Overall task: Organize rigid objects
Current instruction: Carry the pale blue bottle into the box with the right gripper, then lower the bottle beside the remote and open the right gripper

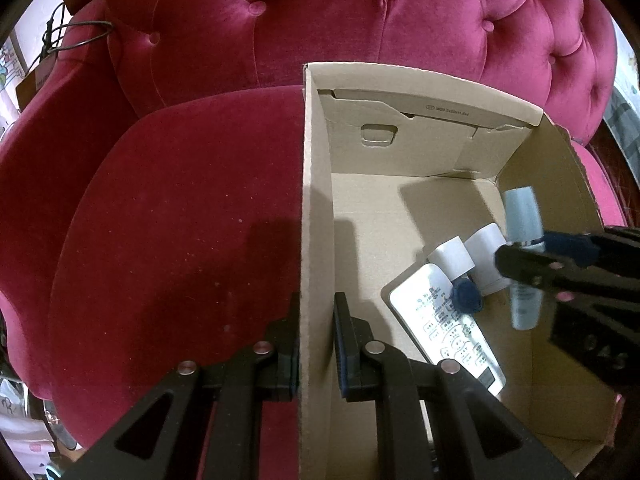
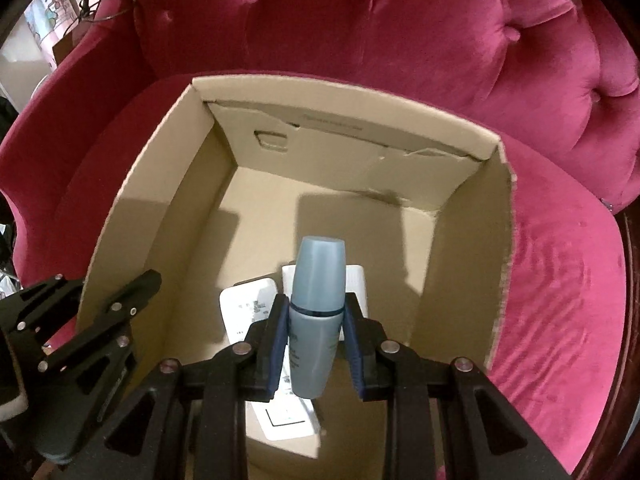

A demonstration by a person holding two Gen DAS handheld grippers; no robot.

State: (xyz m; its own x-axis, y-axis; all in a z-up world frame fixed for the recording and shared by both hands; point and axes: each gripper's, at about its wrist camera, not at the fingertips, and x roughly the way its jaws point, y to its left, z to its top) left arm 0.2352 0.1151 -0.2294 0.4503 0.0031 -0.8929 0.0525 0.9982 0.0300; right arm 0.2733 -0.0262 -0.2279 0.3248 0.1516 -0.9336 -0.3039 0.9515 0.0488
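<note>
An open cardboard box (image 1: pixel 316 200) stands on the seat of a crimson velvet armchair (image 1: pixel 180 220). My left gripper (image 1: pixel 318 320) is shut on the box's left wall, one finger outside and one inside. In the right wrist view my right gripper (image 2: pixel 316 308) is shut on a grey-blue bottle (image 2: pixel 318 276), cap pointing away, and holds it over the box (image 2: pixel 132 240) floor. From the left wrist view the bottle (image 1: pixel 522 216) and right gripper (image 1: pixel 516 252) come in from the right. A white printed tube (image 1: pixel 440 320) and white-capped containers (image 1: pixel 486 248) lie on the floor below.
The tufted chair back (image 2: pixel 360 32) rises behind the box, and the chair arms curve around both sides. The left gripper (image 2: pixel 144 284) shows at the box's left wall in the right wrist view. The far and left parts of the box floor (image 2: pixel 280 208) are bare cardboard.
</note>
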